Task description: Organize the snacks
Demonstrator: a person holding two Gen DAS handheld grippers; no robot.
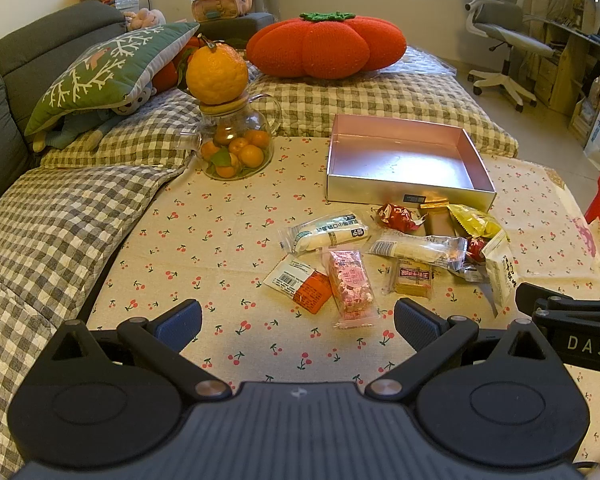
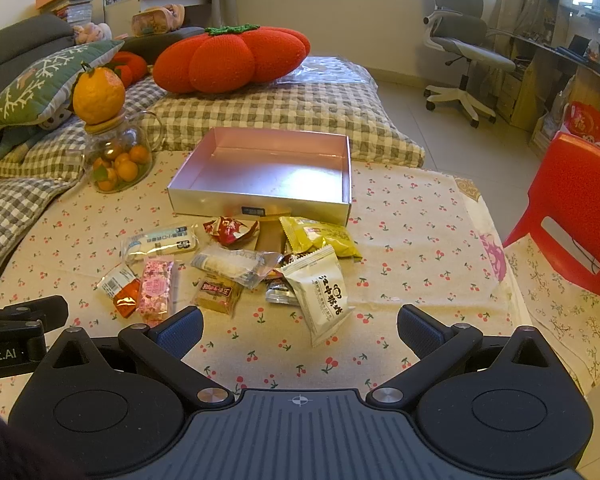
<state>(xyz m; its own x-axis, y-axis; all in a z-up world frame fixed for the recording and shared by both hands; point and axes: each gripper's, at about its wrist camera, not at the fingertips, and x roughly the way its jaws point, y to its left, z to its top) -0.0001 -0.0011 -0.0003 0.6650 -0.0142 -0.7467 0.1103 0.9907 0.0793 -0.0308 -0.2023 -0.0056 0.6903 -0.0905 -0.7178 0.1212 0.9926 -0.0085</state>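
An empty pink-silver box (image 1: pixel 404 160) (image 2: pixel 268 172) sits on the cherry-print cloth. In front of it lie several wrapped snacks: a pink packet (image 1: pixel 350 282) (image 2: pixel 156 286), an orange-white packet (image 1: pixel 300 286), a white roll (image 1: pixel 326 234) (image 2: pixel 162 242), a brown cake (image 1: pixel 414 278) (image 2: pixel 218 294), a yellow packet (image 2: pixel 320 236) and a white packet (image 2: pixel 322 292). My left gripper (image 1: pixel 298 326) hovers open just short of the pink packet. My right gripper (image 2: pixel 300 330) hovers open just short of the white packet. Neither holds anything.
A glass teapot of small oranges (image 1: pixel 236 144) (image 2: pixel 118 156) with a big orange on top stands left of the box. Checked cushions (image 1: pixel 60 216) border the cloth at left and behind. A red chair (image 2: pixel 576 216) stands at the right.
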